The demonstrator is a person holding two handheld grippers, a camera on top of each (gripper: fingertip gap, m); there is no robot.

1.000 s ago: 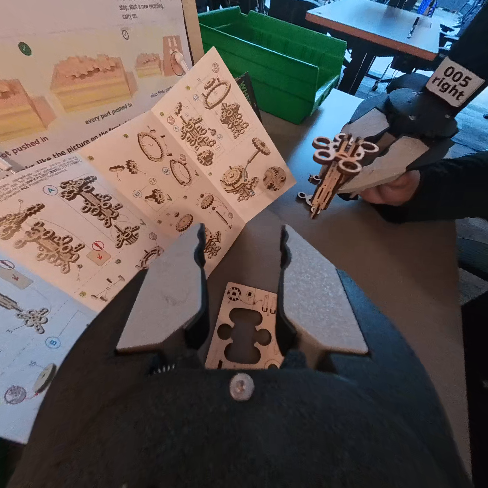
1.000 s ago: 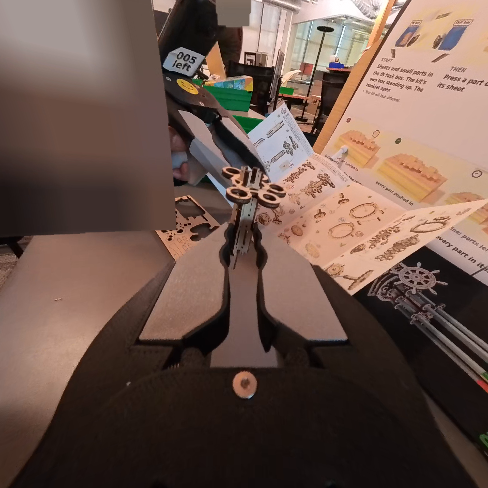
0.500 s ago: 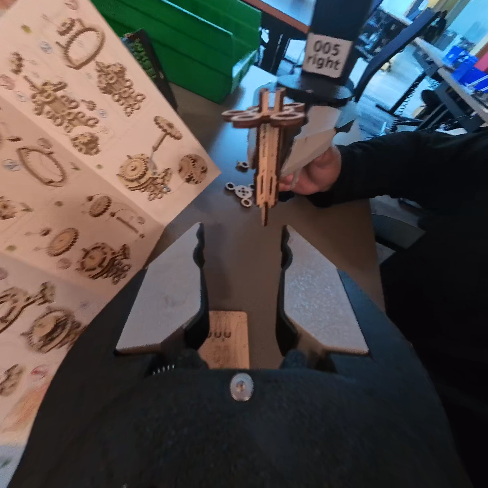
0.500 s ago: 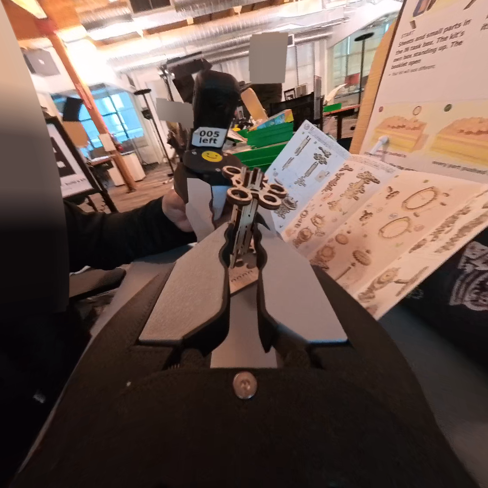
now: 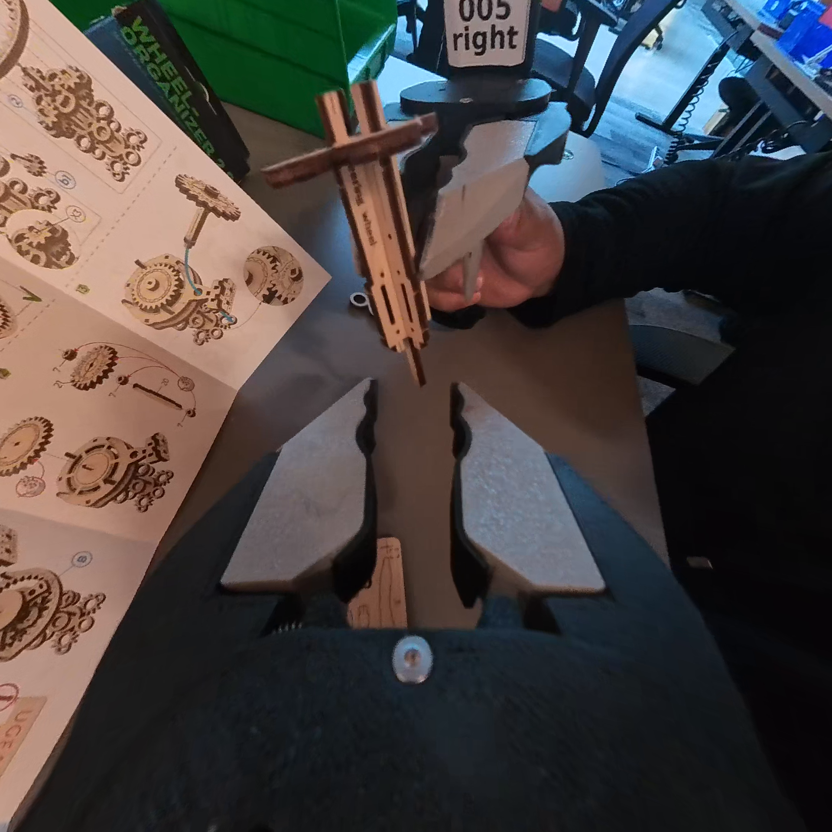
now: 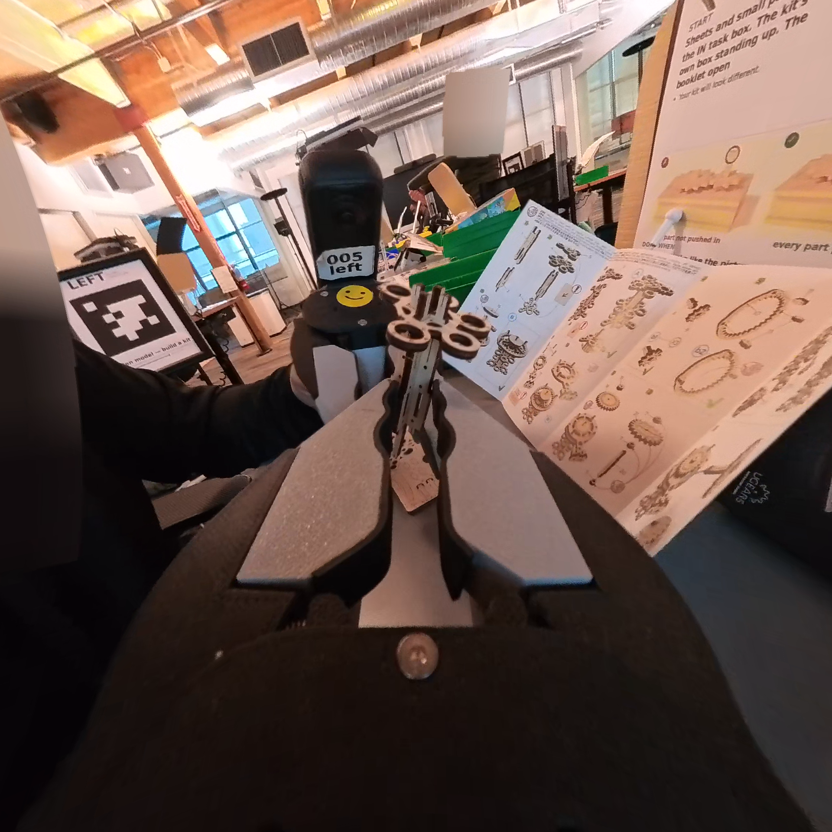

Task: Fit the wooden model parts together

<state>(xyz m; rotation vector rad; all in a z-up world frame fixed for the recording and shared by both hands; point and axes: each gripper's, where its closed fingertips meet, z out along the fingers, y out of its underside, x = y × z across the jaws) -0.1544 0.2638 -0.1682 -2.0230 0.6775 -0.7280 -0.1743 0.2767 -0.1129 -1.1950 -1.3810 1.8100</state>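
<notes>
My right gripper (image 6: 412, 405) is shut on a wooden assembly (image 6: 423, 342), a slotted laser-cut shaft topped by a cluster of rings, and holds it upright above the grey table. In the left wrist view the assembly (image 5: 382, 234) hangs tilted just beyond my fingertips, gripped from the right by the right gripper (image 5: 427, 189). My left gripper (image 5: 412, 405) is open and empty, its jaws wide apart below the shaft's lower tip. It also shows in the right wrist view (image 6: 351, 382), facing the assembly. A flat wooden parts sheet (image 5: 378, 585) lies on the table under the left gripper.
An open instruction booklet (image 5: 135, 315) stands at the left, with a dark kit box (image 5: 180, 90) and a green bin (image 5: 270, 54) behind it. A small ring part (image 5: 360, 299) lies on the table (image 5: 540, 405). A poster board (image 6: 743, 135) stands at the right. Black sleeves sit behind both grippers.
The left gripper has moved off the parts sheet toward the right gripper, staying open. The right gripper has raised the assembly, which now sits close above the left fingertips.
</notes>
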